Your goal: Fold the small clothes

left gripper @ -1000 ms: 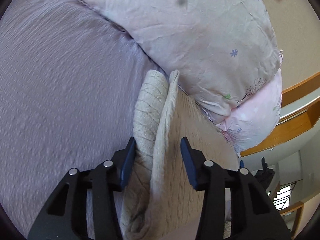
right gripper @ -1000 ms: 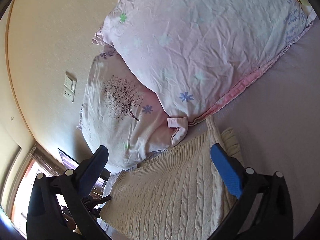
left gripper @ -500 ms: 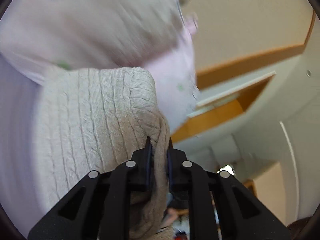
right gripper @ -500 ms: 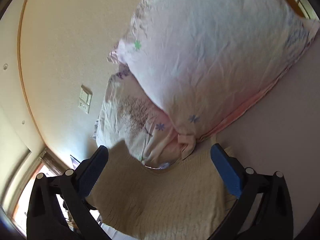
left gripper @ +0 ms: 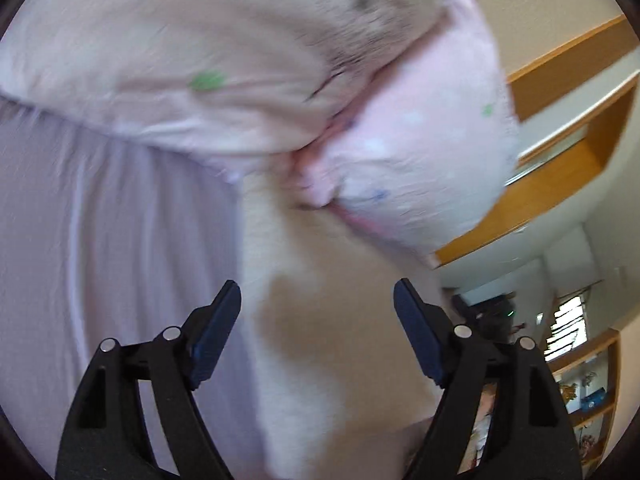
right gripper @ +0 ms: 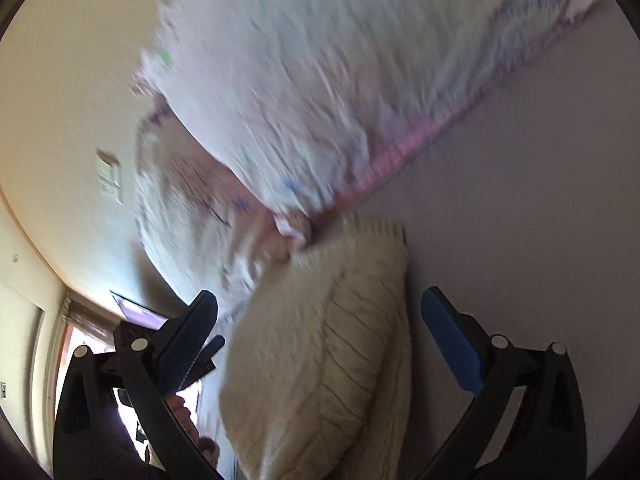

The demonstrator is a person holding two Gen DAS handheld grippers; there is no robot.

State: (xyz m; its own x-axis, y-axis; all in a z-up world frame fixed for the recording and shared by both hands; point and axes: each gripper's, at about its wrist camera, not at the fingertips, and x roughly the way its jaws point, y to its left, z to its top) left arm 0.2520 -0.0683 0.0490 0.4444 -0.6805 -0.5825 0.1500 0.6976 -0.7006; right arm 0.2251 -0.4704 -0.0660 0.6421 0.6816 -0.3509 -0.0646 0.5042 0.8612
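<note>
Both grippers are seen with fingers spread wide and nothing clamped: the left gripper (left gripper: 318, 312) is held over the cream cable-knit sweater (right gripper: 340, 340), and the right gripper (right gripper: 320, 320) straddles the same garment without any clear contact. The sweater is laid on the lilac bedsheet (left gripper: 120, 260), doubled over into a narrow, thick bundle whose far end is pressed against the floral pillows (right gripper: 340, 80). A fold appears to have been laid down and let go, so the step in hand is judged to be the pause between folds; a fresh grip on the near edge or a side edge is called for next, so that the bundle can be halved or squared. Heavy blur is present in both views, so the exact layering cannot be told. Open sheet is available beside the sweater, on the left in the left wrist view and on the right in the right wrist view. Beyond it little room is left, since the pillows crowd the far edge, with the beige wall (right gripper: 80, 100) behind them.
</note>
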